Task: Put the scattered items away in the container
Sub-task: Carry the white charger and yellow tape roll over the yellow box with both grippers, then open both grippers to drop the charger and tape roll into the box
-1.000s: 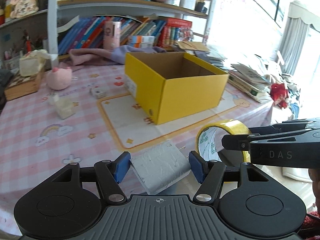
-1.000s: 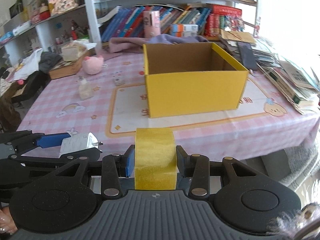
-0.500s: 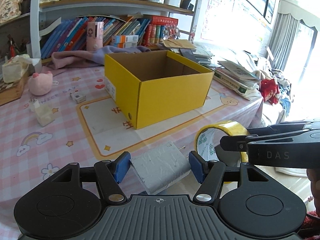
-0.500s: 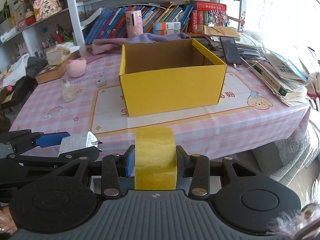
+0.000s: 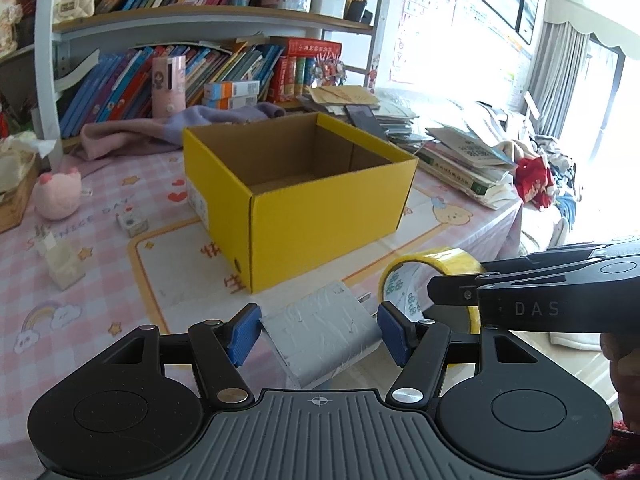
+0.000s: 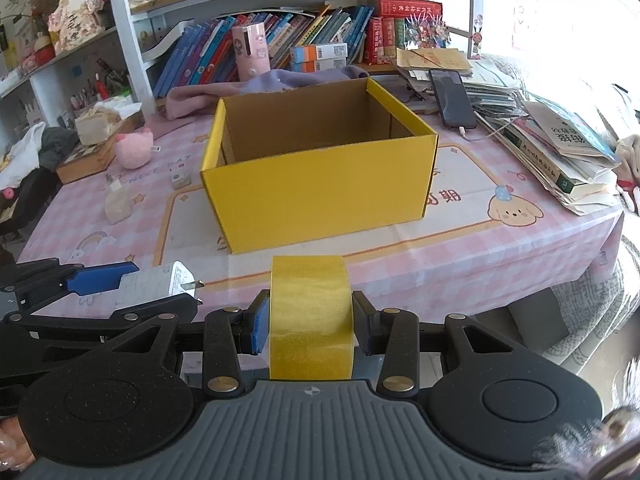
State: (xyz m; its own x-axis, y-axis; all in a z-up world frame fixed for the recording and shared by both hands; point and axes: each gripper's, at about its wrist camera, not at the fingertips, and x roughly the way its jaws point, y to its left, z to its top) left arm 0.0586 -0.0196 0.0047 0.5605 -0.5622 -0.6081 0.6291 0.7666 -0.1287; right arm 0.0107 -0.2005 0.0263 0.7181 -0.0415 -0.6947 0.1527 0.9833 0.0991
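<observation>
Your left gripper pinched a blocky white plug adapter, its dull faces scuffed and its metal prongs pointing toward the table, the ribbed blue pads pressed against its two sides at a middling spread. Your right gripper clamped a roll of glossy yellow packing tape by its flat sides, jaws drawn close around the narrow band, the printed white core visible from the left wrist view. Both items hung in the air just short of the near table edge, side by side, the adapter to the left of the tape. Ahead of them stood the container, an open rectangular box of smooth yellow card outside and raw brown corrugated board inside, resting on a pink checked plastic tablecloth printed with stars, rainbows and a cartoon puppy. Left of the box lay a fuzzy pink plush toy, a small white cube-shaped item and a pale, translucent little bottle, well apart from your grippers. Behind the box lay a soft lilac-and-pink cloth, and to its right a slumped stack of paperbacks carrying a dark phone.
</observation>
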